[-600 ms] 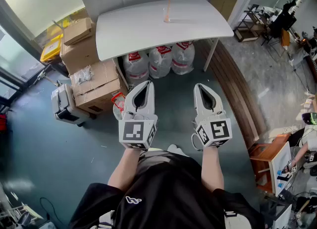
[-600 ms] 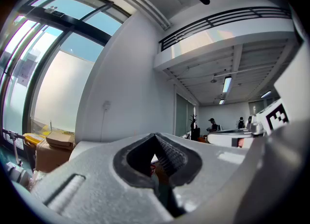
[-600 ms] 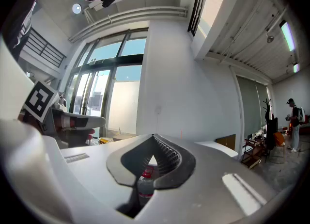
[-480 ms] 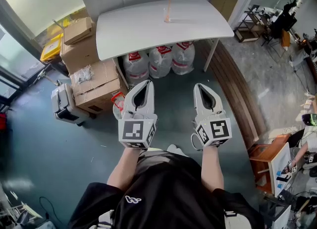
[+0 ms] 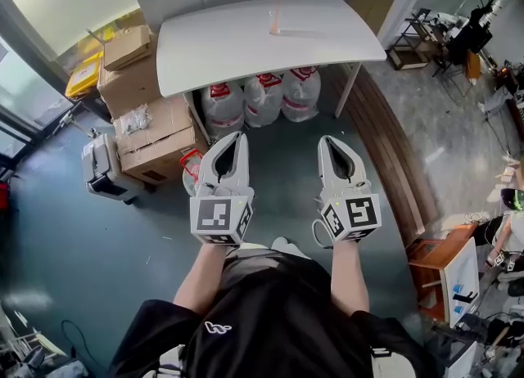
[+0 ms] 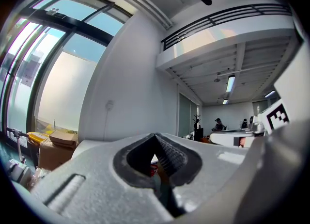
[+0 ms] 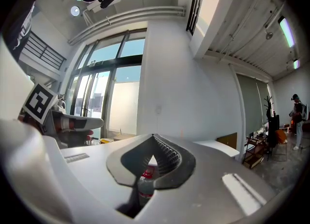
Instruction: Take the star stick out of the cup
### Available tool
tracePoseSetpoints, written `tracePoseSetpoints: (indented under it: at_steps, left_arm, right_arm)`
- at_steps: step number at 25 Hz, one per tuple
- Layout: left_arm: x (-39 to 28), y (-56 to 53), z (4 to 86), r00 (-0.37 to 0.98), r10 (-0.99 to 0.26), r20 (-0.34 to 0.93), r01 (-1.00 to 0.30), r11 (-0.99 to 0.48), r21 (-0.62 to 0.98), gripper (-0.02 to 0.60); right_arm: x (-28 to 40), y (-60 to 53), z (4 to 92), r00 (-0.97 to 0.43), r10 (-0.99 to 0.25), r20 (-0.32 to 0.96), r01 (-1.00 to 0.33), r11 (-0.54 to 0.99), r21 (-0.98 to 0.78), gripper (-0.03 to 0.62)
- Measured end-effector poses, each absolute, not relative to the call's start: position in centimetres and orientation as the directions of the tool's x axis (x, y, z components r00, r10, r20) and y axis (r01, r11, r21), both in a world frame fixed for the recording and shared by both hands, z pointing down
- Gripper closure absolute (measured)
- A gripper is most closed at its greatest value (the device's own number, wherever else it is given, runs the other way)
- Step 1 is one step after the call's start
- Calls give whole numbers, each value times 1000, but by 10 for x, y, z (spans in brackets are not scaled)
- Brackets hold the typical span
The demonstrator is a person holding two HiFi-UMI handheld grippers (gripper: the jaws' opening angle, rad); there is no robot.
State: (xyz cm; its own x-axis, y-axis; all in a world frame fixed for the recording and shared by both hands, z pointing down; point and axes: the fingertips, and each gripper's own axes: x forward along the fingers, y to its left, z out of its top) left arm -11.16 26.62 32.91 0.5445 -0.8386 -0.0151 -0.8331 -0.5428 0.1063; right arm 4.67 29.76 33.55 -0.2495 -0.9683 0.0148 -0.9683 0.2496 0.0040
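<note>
L gripper [image 5: 238, 137] [image 6: 155, 136]: fingers [image 6: 170, 154] closed tip to tip, nothing btwn them, just the hollow behind the tips. R gripper [image 5: 328, 141] [image 7: 153, 136]: fingers [image 7: 167, 158] closed the same way, empty too.

Both grippers are held side by side but apart, in front of the person's torso [image 5: 270, 311], tips pointing fwd toward the surface [image 5: 221, 53], over dark floor [image 5: 74, 237].

Stick [image 5: 277, 4]: thin, orange, upright in the cup [image 5: 275, 26]. The star is too small to make out. The clear cup stands on the white surface near its far edge, a bit R of centre, nothing else on top. Cup & stick are well apart from both grippers, neither touching them.

Under the surface: three clear containers [image 5: 264, 98] w/ red labels, in a row. One shows through the R finger hollow in the right gripper view. L of the surface: stacked cardboard boxes [image 5: 147, 127].
</note>
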Motion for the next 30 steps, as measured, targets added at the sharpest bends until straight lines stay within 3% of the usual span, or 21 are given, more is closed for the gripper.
tracePoseSetpoints:
  at_steps: [11,30]
  left_arm:
    - [-91,292,346,470,-883,-1,-875,-466,134,577]
    - [-35,263,337,503,-861,-76,-858,-508,75,577]
  right_arm:
    - [93,320,331,-279,-960,-23,-960,279,-13,588]
    - [137,287,345,-344,-939,-12,-939,343,26,588]
